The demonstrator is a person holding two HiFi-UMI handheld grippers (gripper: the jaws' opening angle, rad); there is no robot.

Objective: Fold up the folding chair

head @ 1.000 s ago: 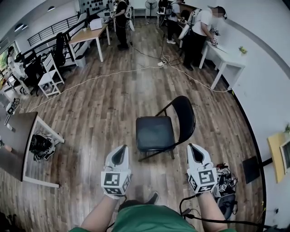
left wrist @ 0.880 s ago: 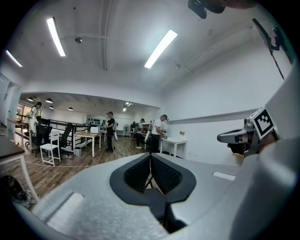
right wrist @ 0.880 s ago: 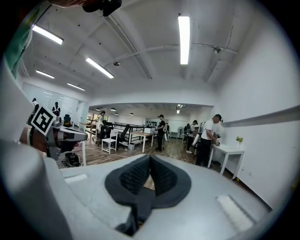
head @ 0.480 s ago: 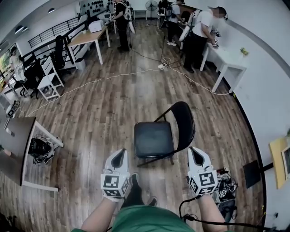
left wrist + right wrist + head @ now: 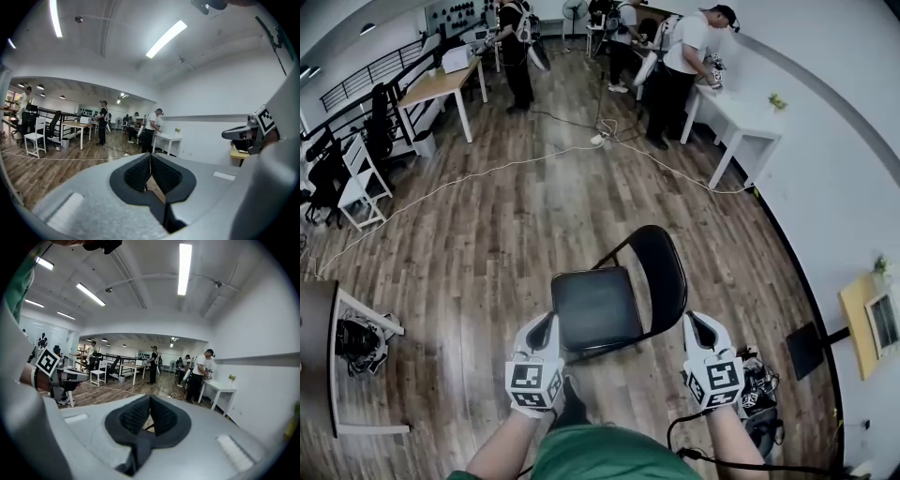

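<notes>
A black folding chair (image 5: pixel 609 300) stands unfolded on the wooden floor, its seat facing me and its rounded backrest (image 5: pixel 661 272) at the right. My left gripper (image 5: pixel 546 323) is shut and empty, its tip at the seat's near left corner. The right gripper (image 5: pixel 698 323) is also shut and empty, just right of the backrest's lower edge. In both gripper views the dark pads (image 5: pixel 151 173) (image 5: pixel 149 416) meet with nothing between them, and the chair is hidden behind the grey bodies.
A bag with cables (image 5: pixel 759 384) lies on the floor at my right. A white-legged table (image 5: pixel 323 356) stands at the left, with a dark bundle (image 5: pixel 356 337) under it. People work at white desks (image 5: pixel 741 117) in the back. A cord (image 5: pixel 487 169) crosses the floor.
I have stepped closer to the chair. Both grippers moved forward, from well short of the seat to its near edge and backrest side, staying shut.
</notes>
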